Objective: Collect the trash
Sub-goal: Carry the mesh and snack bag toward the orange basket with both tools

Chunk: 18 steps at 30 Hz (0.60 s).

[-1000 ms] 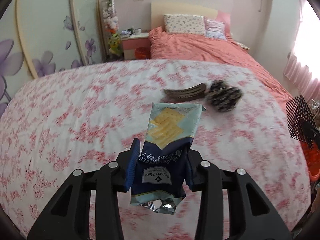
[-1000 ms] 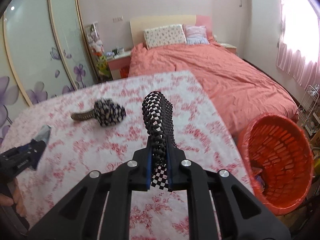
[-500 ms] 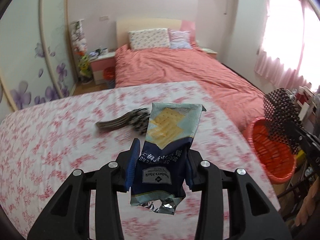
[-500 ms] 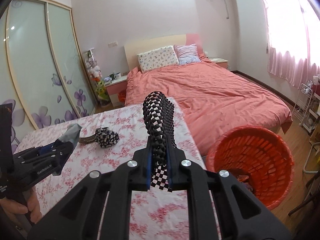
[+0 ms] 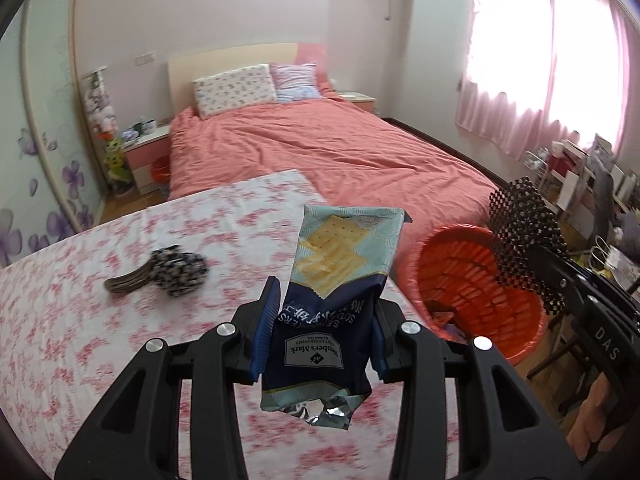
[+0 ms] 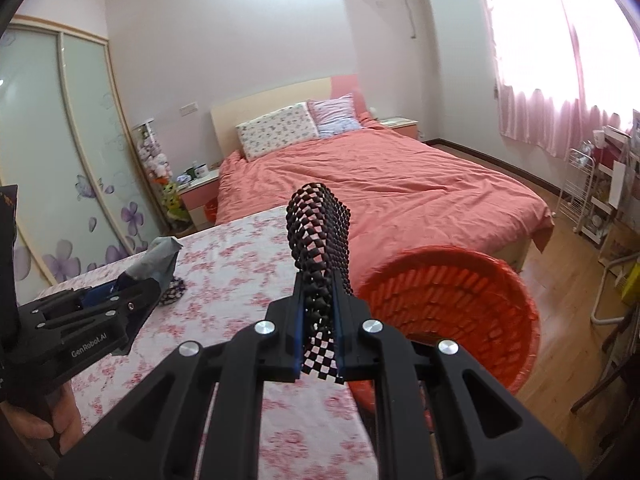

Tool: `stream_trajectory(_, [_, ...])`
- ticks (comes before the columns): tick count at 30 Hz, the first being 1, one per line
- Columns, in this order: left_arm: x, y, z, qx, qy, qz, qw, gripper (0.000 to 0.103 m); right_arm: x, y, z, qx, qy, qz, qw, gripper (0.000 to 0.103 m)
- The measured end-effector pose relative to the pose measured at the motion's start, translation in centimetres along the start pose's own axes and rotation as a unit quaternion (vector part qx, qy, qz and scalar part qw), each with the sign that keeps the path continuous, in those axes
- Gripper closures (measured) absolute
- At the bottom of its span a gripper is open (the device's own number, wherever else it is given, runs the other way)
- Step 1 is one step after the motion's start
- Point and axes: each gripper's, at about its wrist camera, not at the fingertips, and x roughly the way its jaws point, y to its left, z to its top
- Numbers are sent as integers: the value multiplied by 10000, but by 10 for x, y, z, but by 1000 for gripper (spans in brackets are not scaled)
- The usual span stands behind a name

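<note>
The left gripper (image 5: 322,336) is clamped on a soda cracker wrapper (image 5: 340,276); the right gripper (image 6: 318,334) pinches a black checkered mesh strip (image 6: 320,240). Both are near the orange basket (image 6: 480,276), right of the floral table (image 5: 80,320). Releasing short could drop the light wrapper outside the rim.

A salmon-covered bed (image 5: 340,152) with two pillows (image 5: 234,89) stands near pink curtains (image 6: 560,80).

Orange basket (image 6: 452,304), pink-floral tablecloth (image 5: 100,320), navy-teal cracker wrapper (image 5: 340,276), black checkered strip, perhaps netting (image 6: 320,240)
</note>
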Motion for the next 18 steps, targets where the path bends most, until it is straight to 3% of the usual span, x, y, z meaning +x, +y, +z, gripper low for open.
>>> stream_trajectory(18, [53, -106, 10, 471, 268, -1097, 9925, 63, 10, -103, -8, 679, 15, -397, 9969, 91])
